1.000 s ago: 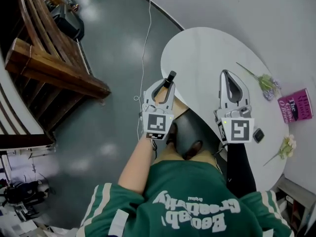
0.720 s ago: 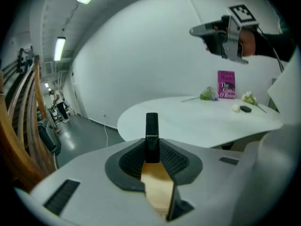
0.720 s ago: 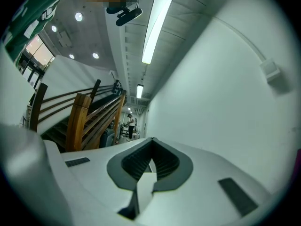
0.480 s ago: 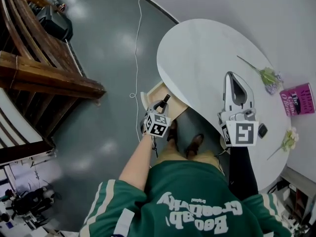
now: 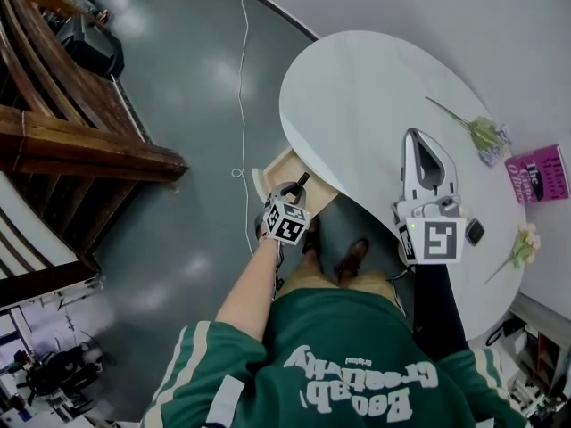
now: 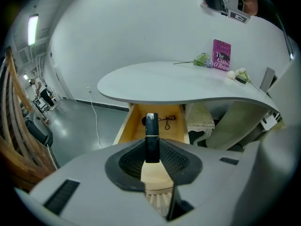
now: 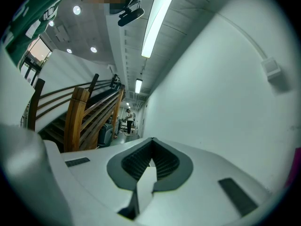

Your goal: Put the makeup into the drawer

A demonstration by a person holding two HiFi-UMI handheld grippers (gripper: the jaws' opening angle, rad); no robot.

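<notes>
Makeup [image 6: 151, 135] (a thin black stick) was pinched between the jaws of the left gripper [image 5: 293, 191], right by the open wooden drawer [image 6: 126, 126] under the white table [image 5: 357, 87]. The right gripper [image 5: 416, 137] was over the table, its jaws pressed together on nothing.

Floor [image 5: 178, 105]: grey, glossy, crossed by a thin white cable [image 5: 241, 61].
Wall [image 5: 464, 16]: plain white, behind the bench.
Furniture: white rounded bench [image 5: 357, 96]; wooden staircase [image 5: 80, 150] at the left.
Light: long fluorescent strip [image 7: 157, 20] overhead.
</notes>
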